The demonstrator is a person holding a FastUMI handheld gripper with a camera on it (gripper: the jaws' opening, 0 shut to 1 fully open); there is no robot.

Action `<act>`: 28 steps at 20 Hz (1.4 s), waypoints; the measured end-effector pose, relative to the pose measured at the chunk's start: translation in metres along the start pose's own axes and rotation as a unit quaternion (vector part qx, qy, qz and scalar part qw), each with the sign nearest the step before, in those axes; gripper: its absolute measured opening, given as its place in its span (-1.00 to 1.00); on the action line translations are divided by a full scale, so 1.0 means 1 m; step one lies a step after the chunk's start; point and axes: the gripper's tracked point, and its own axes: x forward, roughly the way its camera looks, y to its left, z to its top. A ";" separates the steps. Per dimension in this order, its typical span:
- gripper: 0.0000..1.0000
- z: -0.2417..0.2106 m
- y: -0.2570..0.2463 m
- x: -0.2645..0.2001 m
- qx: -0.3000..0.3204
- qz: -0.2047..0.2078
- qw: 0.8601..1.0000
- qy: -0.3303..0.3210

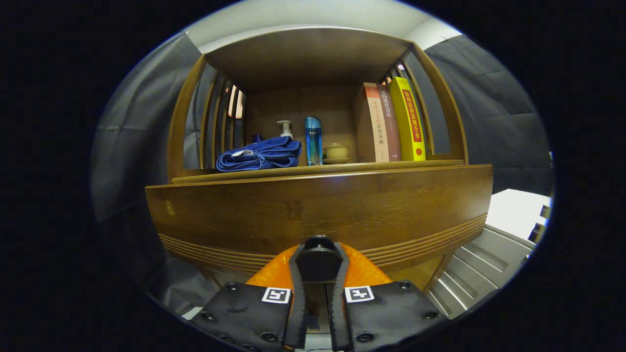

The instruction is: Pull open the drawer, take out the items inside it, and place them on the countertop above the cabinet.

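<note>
Your gripper (319, 261) sits at the bottom centre of the frame, both fingers clenched on the drawer knob (319, 258). Filling the middle is the wooden drawer front (318, 210), and you cannot see inside it. Above runs the countertop (318, 168) under an open shelf frame. At right on it stand three books (391, 122); a folded blue towel (259, 155) lies at left, with a pump bottle (285, 129), a blue bottle (313, 139) and a small lidded cup (336, 151) between.

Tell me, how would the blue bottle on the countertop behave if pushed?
The blue bottle stands tall and narrow, so it would probably tip rather than slide. It looks smooth, perhaps slippery. The gripper closes around the drawer knob.
</note>
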 end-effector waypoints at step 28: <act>0.58 0.041 0.003 -0.124 0.046 0.012 0.998 -0.051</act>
